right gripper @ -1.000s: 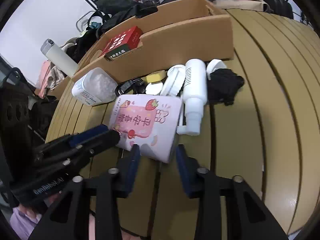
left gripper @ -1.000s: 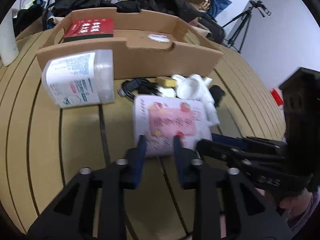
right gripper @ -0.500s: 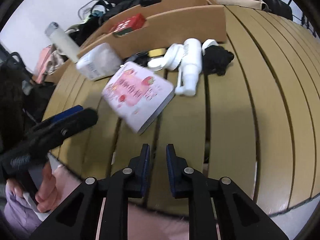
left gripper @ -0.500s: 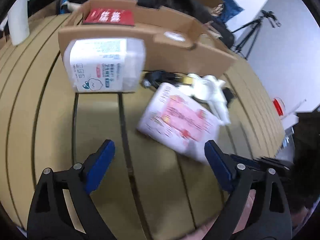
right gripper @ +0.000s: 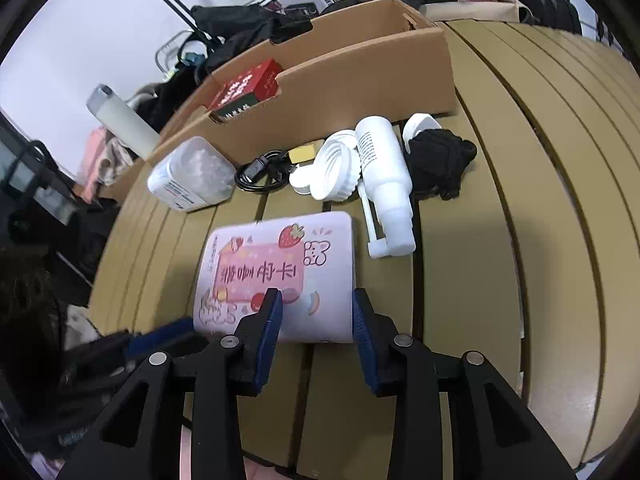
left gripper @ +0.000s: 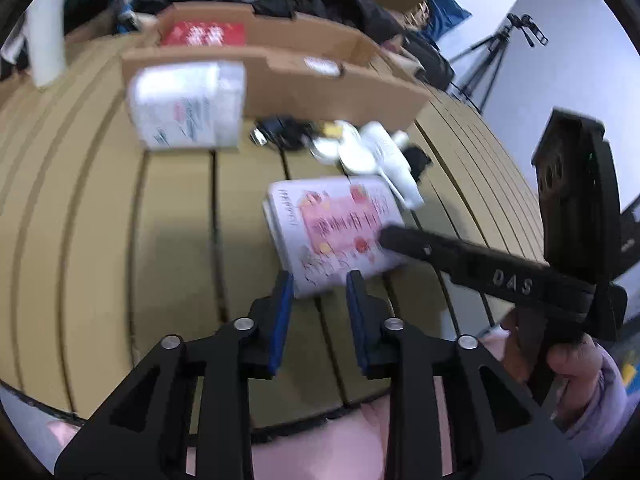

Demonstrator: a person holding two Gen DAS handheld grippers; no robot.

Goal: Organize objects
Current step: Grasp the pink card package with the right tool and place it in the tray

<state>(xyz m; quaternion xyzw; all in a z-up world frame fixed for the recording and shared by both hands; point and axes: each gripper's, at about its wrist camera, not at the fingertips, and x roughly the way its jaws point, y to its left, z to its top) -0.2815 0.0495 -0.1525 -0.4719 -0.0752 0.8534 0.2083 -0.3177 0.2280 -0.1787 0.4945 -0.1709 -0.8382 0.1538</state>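
Note:
A pink-and-white strawberry-print pack [left gripper: 340, 224] [right gripper: 280, 272] lies flat on the slatted table, in front of a cardboard box [left gripper: 320, 92] [right gripper: 360, 92]. My left gripper [left gripper: 320, 292] is closing, and the pack's near left corner sits between its blue pads without a clear squeeze. My right gripper [right gripper: 316, 304] is opening, its pads straddling the pack's near edge. In the left wrist view one black finger of the right gripper [left gripper: 440, 252] crosses the pack's right side. The blurred left gripper [right gripper: 160, 336] shows at the pack's near left corner.
A red box [right gripper: 248, 88] lies inside the cardboard box. In front of it are a clear jar [right gripper: 192, 176], black cable [right gripper: 260, 172], white lid [right gripper: 336, 168], white spray bottle [right gripper: 384, 176] and black cloth [right gripper: 440, 160]. A white flask [right gripper: 120, 120] stands far left.
The pack went from skewed to lying square near the table's front. The left jaws, wide half a second ago, have narrowed around its corner. The right jaws have parted over its edge.

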